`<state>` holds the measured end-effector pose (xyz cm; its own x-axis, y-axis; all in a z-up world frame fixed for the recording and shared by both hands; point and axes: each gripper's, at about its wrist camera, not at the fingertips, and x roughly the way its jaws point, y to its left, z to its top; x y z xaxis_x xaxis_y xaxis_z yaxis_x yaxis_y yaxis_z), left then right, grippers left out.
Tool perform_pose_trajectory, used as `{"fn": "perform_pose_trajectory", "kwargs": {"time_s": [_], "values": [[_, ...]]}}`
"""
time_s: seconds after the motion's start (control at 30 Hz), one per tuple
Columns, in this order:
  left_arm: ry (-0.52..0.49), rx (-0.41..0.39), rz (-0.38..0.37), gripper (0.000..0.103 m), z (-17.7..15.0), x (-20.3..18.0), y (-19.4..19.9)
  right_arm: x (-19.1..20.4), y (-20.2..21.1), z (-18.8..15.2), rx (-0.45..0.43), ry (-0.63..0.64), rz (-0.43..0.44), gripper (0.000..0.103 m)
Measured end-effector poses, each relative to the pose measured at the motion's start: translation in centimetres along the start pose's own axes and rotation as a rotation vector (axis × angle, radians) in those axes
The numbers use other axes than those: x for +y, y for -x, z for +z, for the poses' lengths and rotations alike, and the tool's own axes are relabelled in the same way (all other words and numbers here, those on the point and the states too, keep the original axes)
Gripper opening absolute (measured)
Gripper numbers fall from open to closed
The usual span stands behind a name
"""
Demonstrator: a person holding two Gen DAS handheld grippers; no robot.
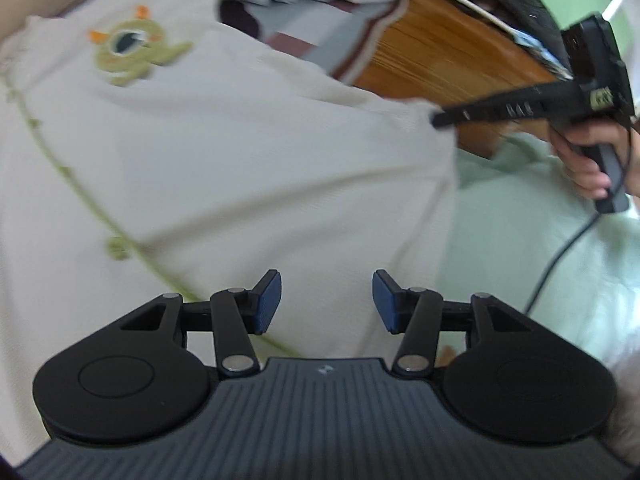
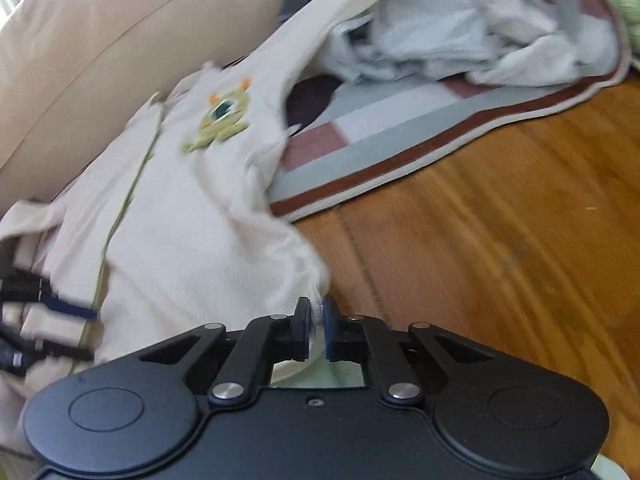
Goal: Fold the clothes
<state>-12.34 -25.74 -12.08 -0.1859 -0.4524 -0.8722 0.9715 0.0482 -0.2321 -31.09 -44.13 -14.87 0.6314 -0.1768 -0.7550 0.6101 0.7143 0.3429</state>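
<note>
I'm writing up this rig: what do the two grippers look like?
Both grippers, left and right, are black: two round discs, linkage bars with silver pivot pins, blue pads on the fingers. The left has a ribbed grey body; the right a black cable.

My matte black, ribbed-body left gripper (image 1: 326, 302) carries blue rubber pads (image 1: 268, 300), silver pivot screws, round side discs; a black cable (image 1: 560, 256) trails.

Striped rug (image 2: 400, 136) on wooden floor (image 2: 500, 240)
</note>
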Motion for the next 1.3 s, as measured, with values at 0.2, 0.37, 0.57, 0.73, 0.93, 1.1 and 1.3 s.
{"fn": "perform_pose_trajectory", "kwargs": {"time_s": [0.2,0.37,0.57,0.73,0.93,1.1,1.3], "values": [[0.022,0.048,0.031,0.066,-0.3,-0.3,-1.3,-0.4,2.9,1.4,-0.067,-0.097,0.097,0.008],[0.006,0.058,0.066,0.080,-0.6,-0.7,-1.2,0.5,4.9,2.3,-0.189,-0.110,0.109,0.008],[0.057,0.049,0.103,0.007,-0.8,-0.7,-0.5,2.2,4.7,3.1,-0.167,-0.044,0.069,0.008],[0.173,-0.041,0.009,0.006,-1.2,-0.1,3.2,2.6,6.7,3.0,-0.153,-0.044,0.070,0.007],[0.204,0.028,0.025,0.006,-2.5,-0.3,1.8,1.9,4.5,0.1,-0.043,-0.025,-0.052,0.007],[0.186,0.064,0.056,0.006,-3.2,-1.0,0.6,1.8,1.5,-1.2,0.094,0.016,-0.112,0.007],[0.212,0.133,0.099,0.008,-3.4,-1.0,-0.2,2.2,-0.8,0.0,0.291,0.087,-0.105,0.007]]}}
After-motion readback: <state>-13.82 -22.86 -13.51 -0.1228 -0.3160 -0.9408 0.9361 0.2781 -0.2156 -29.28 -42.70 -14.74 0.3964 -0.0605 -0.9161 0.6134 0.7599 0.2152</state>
